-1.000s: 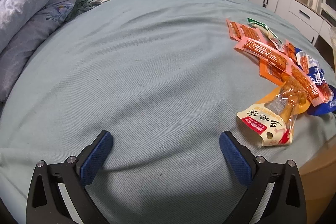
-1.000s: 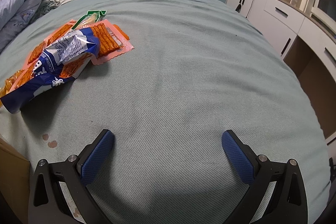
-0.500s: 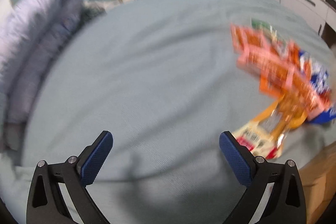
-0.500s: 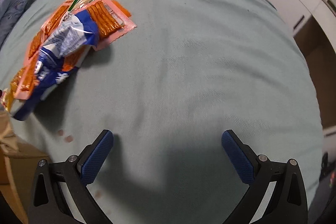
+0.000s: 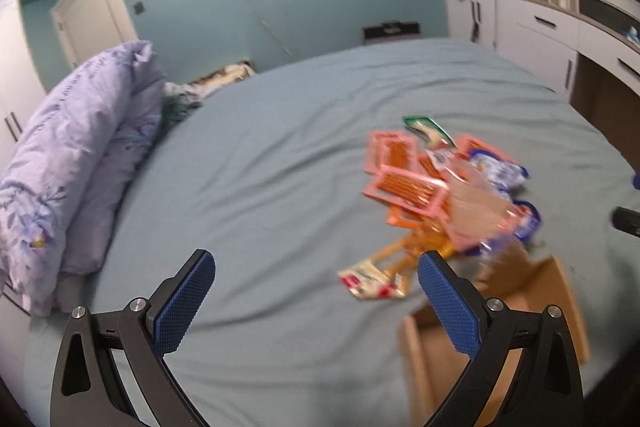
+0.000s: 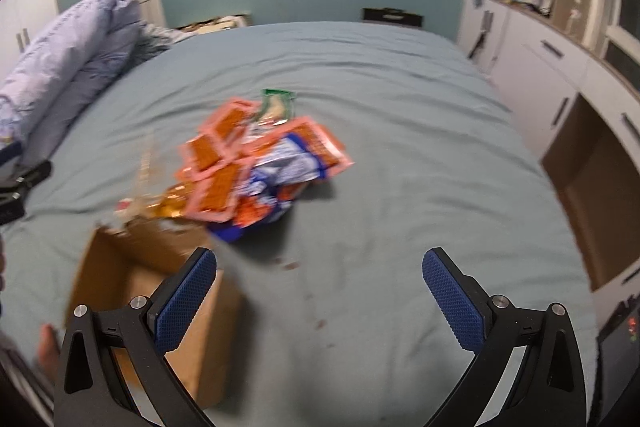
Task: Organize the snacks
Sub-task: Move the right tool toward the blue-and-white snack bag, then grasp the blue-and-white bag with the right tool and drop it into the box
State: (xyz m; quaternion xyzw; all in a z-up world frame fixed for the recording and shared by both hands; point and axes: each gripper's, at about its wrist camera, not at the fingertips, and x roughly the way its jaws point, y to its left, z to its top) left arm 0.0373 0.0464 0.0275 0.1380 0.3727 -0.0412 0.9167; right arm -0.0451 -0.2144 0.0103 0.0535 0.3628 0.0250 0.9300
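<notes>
Blue-grey bedsheet (image 6: 380,99) carries a blurred snack pile (image 6: 260,163) of orange, pink and blue packets, ahead of both spread, empty grippers: right of the left gripper (image 5: 316,291), left of the right gripper (image 6: 320,287). Just beside it sits a cardboard box (image 6: 120,267).

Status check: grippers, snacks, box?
Left gripper open, right gripper open, both empty. Snack pile loose on bed. Cardboard box beside it. Nothing blocking.

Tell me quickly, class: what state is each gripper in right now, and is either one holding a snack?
Left gripper: open, holding nothing, above the bed sheet.
Right gripper: open, holding nothing; snack pile lies ahead, untouched.
</notes>
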